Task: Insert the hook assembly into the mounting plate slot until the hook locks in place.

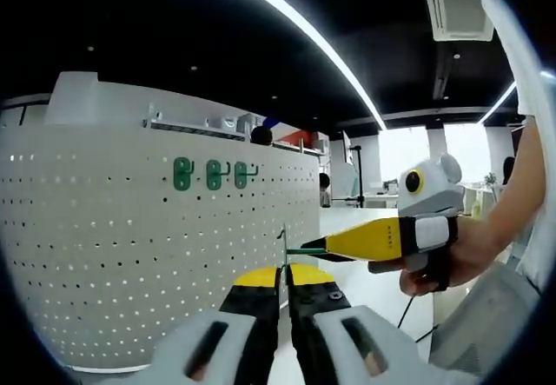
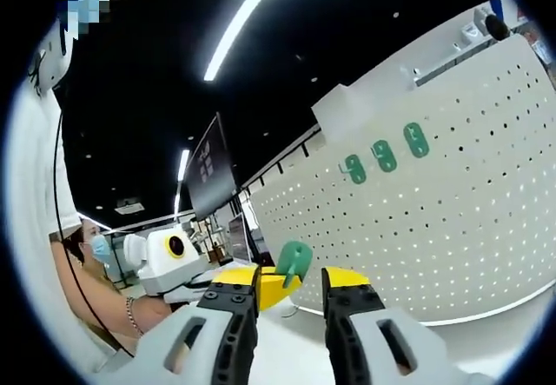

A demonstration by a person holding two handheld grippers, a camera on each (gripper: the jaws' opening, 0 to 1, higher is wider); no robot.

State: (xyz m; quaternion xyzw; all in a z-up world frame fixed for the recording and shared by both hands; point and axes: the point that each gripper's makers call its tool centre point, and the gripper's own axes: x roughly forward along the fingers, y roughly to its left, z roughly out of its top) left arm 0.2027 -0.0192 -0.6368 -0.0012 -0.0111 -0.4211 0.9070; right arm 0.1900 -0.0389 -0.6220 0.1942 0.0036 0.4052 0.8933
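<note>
Left gripper (image 1: 284, 274): jaws nearly together, pinched on a thin metal wire. Right gripper (image 2: 291, 282): jaws set apart with a gap between; in the left gripper view, enters from the right (image 1: 320, 246), held level, gripped by the person's hand (image 1: 452, 259) with forearm extended behind.
</note>
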